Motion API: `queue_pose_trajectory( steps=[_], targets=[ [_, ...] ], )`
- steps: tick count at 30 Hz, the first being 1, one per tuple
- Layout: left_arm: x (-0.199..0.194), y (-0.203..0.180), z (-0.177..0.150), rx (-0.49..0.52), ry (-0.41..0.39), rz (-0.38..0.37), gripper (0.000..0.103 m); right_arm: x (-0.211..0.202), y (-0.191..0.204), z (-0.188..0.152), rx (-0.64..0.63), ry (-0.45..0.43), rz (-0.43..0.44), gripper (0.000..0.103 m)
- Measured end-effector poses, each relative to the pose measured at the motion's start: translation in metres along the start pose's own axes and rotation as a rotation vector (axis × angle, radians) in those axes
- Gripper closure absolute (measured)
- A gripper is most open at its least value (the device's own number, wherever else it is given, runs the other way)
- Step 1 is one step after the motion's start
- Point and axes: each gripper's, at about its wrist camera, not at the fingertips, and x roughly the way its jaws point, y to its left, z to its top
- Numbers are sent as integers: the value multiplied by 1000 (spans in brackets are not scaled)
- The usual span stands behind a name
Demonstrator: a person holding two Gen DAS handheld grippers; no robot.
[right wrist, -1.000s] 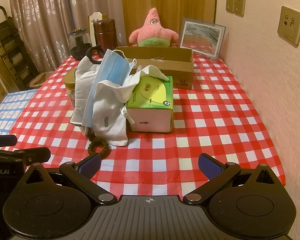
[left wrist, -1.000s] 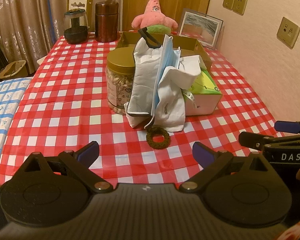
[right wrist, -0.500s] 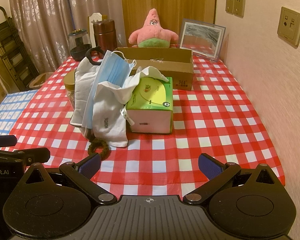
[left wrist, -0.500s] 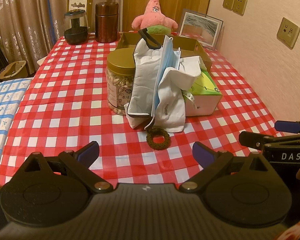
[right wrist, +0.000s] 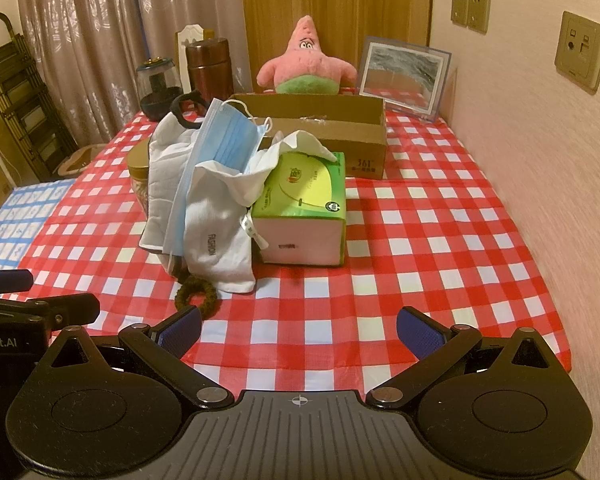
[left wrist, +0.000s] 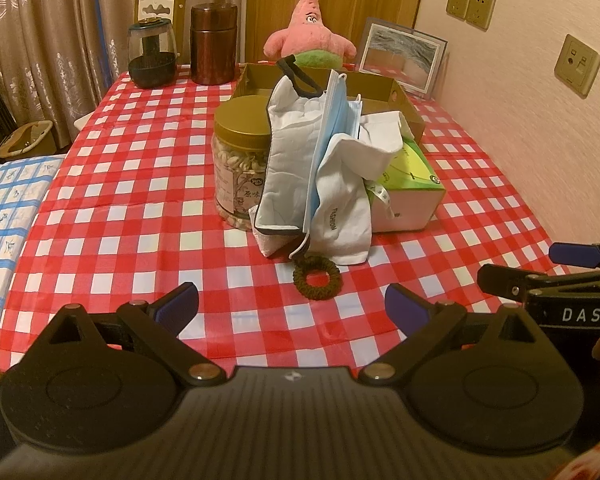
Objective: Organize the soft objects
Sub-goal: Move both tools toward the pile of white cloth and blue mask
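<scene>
A heap of soft things leans against a gold-lidded jar (left wrist: 240,160) and a green tissue box (right wrist: 304,208): a white cloth (left wrist: 288,168), a blue face mask (right wrist: 224,140) and a white sock (right wrist: 216,236) marked FASHION. A dark hair scrunchie (left wrist: 317,278) lies on the checked cloth in front of the heap, also the scrunchie (right wrist: 196,296) in the right wrist view. An open cardboard box (right wrist: 328,128) stands behind, with a pink star plush (right wrist: 306,64) beyond it. My left gripper (left wrist: 292,308) and right gripper (right wrist: 298,330) both hover open near the table's front edge, holding nothing.
The table (left wrist: 140,200) wears a red-and-white checked cloth. At the back left stand a glass jar (left wrist: 152,56) and a brown canister (left wrist: 214,48). A framed picture (right wrist: 404,76) leans on the right wall. A blue checked surface (left wrist: 4,208) lies left of the table.
Both grippers have crept slightly forward toward the heap. Nothing on the table has moved.
</scene>
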Motion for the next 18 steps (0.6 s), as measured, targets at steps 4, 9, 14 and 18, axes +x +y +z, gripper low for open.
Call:
queue_pose_trajectory(
  steps=[4,9,14,18],
  targets=[
    [1,1,1,-5,3,-2,4,1,0,0,-5,0,1,0],
    [5,8,3,-9,-2,-5,4,6,0,5,-22,-12,9,0],
    [13,18,7,-6,-2,-3,5,17,4,12,-56,-33,17,0],
    [22,26,11,-1,2,2,5,30,8,23,-118,-57,35,0]
  ],
)
